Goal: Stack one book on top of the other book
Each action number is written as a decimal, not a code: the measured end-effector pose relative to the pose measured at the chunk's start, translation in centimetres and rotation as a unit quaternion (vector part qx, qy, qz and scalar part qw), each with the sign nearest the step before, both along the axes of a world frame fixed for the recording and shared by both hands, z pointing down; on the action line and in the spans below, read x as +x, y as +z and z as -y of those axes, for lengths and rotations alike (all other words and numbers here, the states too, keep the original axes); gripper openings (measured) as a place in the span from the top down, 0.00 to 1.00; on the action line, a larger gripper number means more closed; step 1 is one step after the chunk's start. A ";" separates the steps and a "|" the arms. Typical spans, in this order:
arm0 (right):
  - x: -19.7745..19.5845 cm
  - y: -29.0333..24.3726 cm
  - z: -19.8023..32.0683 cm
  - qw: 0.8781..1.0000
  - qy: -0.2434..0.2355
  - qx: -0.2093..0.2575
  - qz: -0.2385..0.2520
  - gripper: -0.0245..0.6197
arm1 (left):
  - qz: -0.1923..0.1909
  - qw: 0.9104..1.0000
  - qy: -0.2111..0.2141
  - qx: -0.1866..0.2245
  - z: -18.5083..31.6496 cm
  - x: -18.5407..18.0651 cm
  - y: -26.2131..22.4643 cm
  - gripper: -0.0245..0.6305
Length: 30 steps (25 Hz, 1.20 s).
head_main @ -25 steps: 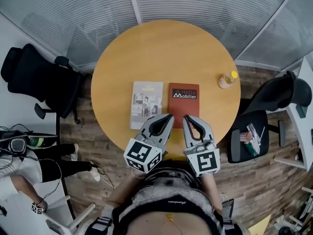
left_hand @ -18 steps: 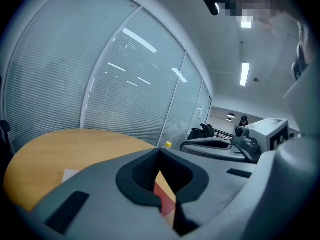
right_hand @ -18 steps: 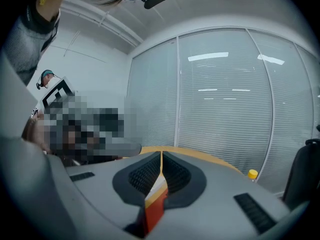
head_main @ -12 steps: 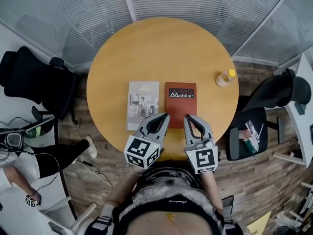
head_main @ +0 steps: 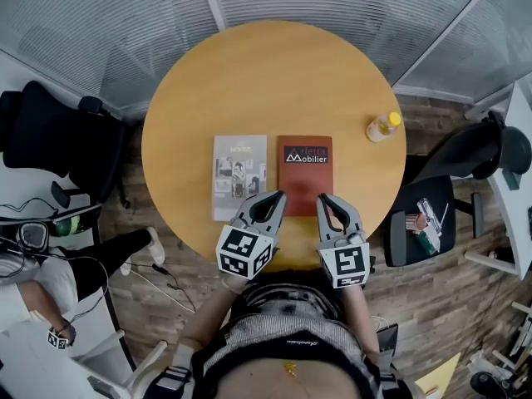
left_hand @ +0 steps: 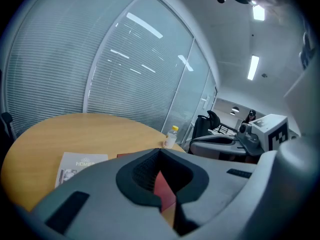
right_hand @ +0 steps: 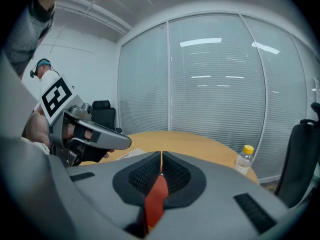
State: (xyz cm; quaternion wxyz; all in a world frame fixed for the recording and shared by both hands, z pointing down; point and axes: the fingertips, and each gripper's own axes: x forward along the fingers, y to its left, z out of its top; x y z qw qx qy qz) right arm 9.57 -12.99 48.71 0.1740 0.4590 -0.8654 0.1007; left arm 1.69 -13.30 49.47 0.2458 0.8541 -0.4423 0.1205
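Jaws pressed together and holding nothing, the left gripper [head_main: 277,195] and right gripper [head_main: 322,198] hover side by side above the near edge of a round wooden table [head_main: 274,73]. The sliver of red seen between each closed pair is the red book [head_main: 304,175] lying beyond them, not something held. It rests flat just ahead of both grippers, with the grey book [head_main: 239,177] just beside it on the left, apart by a narrow strip of wood. Both look thin, light and somewhat flexible, with smooth covers likely to slide; lying flush on the table, either is probably best taken by its near short edge, lifted enough for one jaw to slip beneath. White lettering on the red cover reads "Mobilier"; the grey cover's title appears to read "HOMES", though not surely. A yellow-capped bottle [head_main: 381,128] stands well apart at the right.
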 end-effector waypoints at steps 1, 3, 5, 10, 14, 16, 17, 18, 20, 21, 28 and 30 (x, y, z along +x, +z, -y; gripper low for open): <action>0.2 0.3 0.0 1.000 0.001 -0.002 -0.003 0.92 | 0.004 1.000 0.001 -0.003 0.0 0.1 0.3 0.94; 0.4 1.1 0.1 1.000 0.002 -0.008 -0.007 0.92 | 0.011 1.000 0.005 -0.008 -0.1 0.2 1.1 0.94; 0.6 1.9 0.2 1.000 0.003 -0.015 -0.012 0.92 | 0.017 1.000 0.008 -0.013 -0.1 0.3 1.8 0.94; 1.3 4.0 0.2 0.999 0.007 -0.036 -0.023 0.92 | 0.025 0.999 0.012 -0.034 -0.3 0.5 4.2 0.94; 1.8 5.4 0.3 0.998 0.010 -0.049 -0.031 0.92 | 0.032 0.998 0.012 -0.053 -0.4 0.5 6.0 0.94; 2.1 6.1 0.4 0.998 0.010 -0.057 -0.036 0.92 | 0.035 0.997 0.013 -0.063 -0.4 0.5 6.8 0.94; 2.2 6.4 0.5 0.997 0.011 -0.061 -0.038 0.92 | 0.038 0.997 0.013 -0.067 -0.4 0.5 7.2 0.94; 2.4 6.8 0.5 0.997 0.011 -0.065 -0.040 0.92 | 0.040 0.997 0.013 -0.072 -0.4 0.5 7.6 0.94; 2.6 7.6 0.6 0.996 0.012 -0.072 -0.044 0.92 | 0.040 0.996 0.012 -0.083 -0.2 0.4 8.5 0.94; 2.7 8.0 0.7 0.996 0.012 -0.076 -0.046 0.92 | 0.039 0.995 0.011 -0.089 -0.2 0.3 8.9 0.94; 3.5 10.4 0.9 0.992 0.023 -0.111 -0.050 0.92 | 0.027 0.991 0.005 -0.135 -0.1 0.0 11.4 0.94; 3.5 10.8 1.1 0.992 0.024 -0.116 -0.045 0.92 | 0.030 0.990 0.005 -0.140 -0.1 -0.1 11.9 0.94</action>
